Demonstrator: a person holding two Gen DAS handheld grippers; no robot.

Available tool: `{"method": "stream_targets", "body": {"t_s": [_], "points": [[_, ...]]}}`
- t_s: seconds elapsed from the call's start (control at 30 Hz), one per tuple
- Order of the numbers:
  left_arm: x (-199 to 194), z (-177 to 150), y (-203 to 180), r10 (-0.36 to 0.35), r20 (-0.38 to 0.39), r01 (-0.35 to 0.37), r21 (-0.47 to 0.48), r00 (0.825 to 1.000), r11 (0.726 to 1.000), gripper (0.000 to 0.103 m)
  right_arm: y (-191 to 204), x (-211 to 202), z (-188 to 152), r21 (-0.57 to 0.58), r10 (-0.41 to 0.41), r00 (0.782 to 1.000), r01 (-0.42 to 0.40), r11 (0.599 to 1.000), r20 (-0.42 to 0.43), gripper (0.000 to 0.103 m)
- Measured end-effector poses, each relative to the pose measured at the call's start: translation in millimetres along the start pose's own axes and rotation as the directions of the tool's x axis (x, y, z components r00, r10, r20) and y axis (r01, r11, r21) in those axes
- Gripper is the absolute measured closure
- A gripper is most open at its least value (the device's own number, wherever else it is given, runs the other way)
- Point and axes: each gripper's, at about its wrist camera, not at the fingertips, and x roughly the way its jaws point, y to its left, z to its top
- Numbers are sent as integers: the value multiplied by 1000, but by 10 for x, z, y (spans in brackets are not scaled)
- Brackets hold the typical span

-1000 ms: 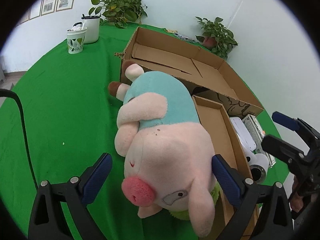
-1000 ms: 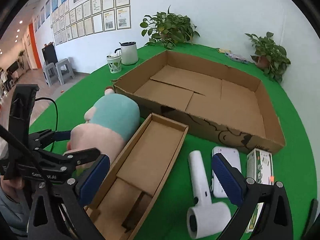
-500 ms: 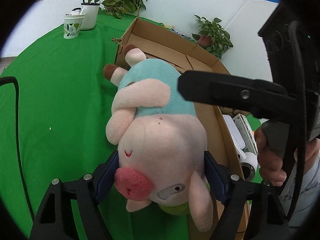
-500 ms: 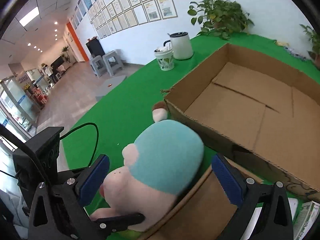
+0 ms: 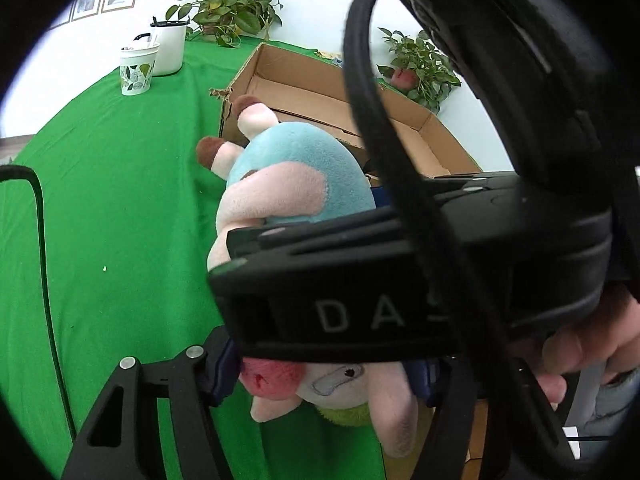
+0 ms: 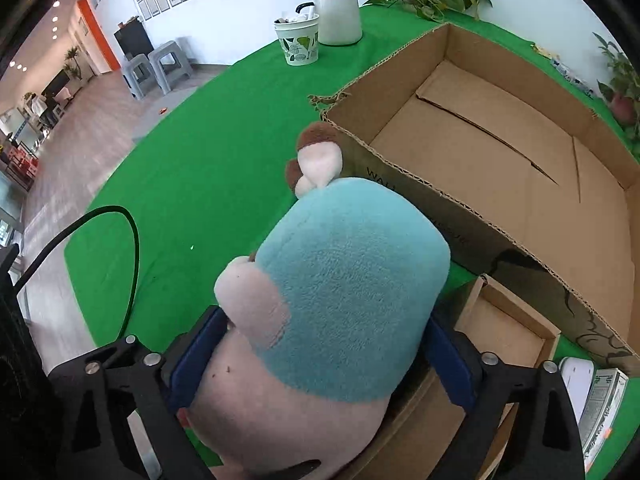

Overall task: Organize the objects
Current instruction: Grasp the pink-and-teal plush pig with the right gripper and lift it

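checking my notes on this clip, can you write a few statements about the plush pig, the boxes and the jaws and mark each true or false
1. The plush pig lies on the green tablecloth beside the large cardboard box. True.
2. The large cardboard box holds the pig. False: it looks empty, and the pig is outside it.
3. The right gripper straddles the pig's body, a jaw on each side. True.
4. The left gripper has its jaws at the pig's feet. False: they sit at its head, either side of the pink snout.
5. The white kettle stands inside the small cardboard box. False: it stands on the cloth beside a leaf-patterned cup.
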Motion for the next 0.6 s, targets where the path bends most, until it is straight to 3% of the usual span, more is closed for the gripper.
{"method": "stream_targets", "body": {"t_s": [0.2,0.6], "points": [[-237,17,-205,46,56,-50,56,997,997,40,38,-282,-95,37,33,996,-36,999,80,26],[-927,192,-877,93,229,-145,226,969,963,40,-180,-1676,-283,65,43,948,-66,996,315,27]]}}
